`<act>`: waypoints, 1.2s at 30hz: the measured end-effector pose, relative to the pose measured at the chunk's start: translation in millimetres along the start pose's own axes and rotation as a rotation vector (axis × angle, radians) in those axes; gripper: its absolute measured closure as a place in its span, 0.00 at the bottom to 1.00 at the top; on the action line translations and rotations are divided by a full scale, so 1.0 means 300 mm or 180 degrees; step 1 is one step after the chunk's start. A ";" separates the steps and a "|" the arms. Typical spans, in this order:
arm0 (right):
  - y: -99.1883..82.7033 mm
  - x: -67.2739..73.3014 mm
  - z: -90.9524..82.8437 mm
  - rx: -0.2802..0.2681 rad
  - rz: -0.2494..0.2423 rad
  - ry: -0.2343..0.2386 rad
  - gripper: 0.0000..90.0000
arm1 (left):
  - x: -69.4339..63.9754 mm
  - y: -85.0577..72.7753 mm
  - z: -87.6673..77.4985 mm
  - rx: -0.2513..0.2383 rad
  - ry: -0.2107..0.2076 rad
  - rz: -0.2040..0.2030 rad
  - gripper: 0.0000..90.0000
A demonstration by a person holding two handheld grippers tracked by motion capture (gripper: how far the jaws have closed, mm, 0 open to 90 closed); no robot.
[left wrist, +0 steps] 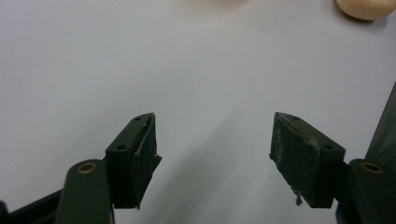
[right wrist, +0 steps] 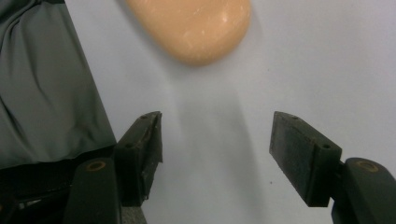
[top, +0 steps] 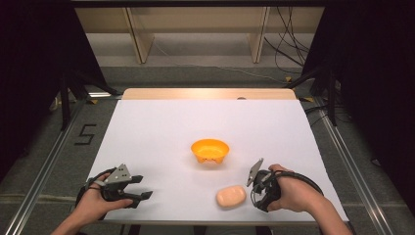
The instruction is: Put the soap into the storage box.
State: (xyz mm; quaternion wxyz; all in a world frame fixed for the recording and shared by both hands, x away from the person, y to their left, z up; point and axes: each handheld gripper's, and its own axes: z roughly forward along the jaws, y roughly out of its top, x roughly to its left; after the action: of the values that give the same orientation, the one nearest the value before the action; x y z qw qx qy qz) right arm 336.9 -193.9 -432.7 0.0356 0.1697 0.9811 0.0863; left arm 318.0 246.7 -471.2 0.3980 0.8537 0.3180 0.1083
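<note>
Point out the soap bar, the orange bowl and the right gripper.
soap bar [top: 231, 196], high view, middle of its top.
orange bowl [top: 210, 145], high view, inside bottom.
right gripper [right wrist: 215, 149], right gripper view, midway between its open jaws.

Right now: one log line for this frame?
left gripper: open, empty | right gripper: open, near soap, not touching | bowl: upright, mid-table
</note>
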 end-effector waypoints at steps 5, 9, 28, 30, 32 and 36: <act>0.022 -0.004 -0.001 0.0047 -0.0101 -0.0063 0.40 | -0.001 0.001 -0.001 -0.0073 -0.0012 0.0027 0.35; 0.050 -0.002 -0.009 0.0091 -0.0129 -0.0102 0.40 | -0.002 0.000 -0.002 -0.0066 0.0000 -0.0008 0.35; 0.165 -0.023 0.015 0.0073 -0.0549 0.0017 0.37 | 0.001 0.004 -0.008 -0.0040 0.0012 0.0024 0.35; 0.183 -0.024 0.027 0.0080 -0.0703 0.0042 0.36 | 0.001 0.004 -0.008 -0.0037 0.0009 0.0030 0.35; 0.197 -0.028 0.034 0.0058 -0.0903 0.0066 0.36 | 0.001 0.004 -0.008 -0.0038 0.0010 0.0030 0.35; 0.213 -0.016 0.042 0.0058 -0.0953 0.0097 0.35 | -0.003 0.004 -0.006 -0.0065 -0.0002 0.0005 0.35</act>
State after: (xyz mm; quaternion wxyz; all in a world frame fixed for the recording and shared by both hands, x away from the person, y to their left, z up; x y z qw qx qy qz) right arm 363.5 -134.2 -433.4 0.0317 0.0204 0.9966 0.0736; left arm 317.3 246.6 -469.1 0.4067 0.8498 0.3161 0.1116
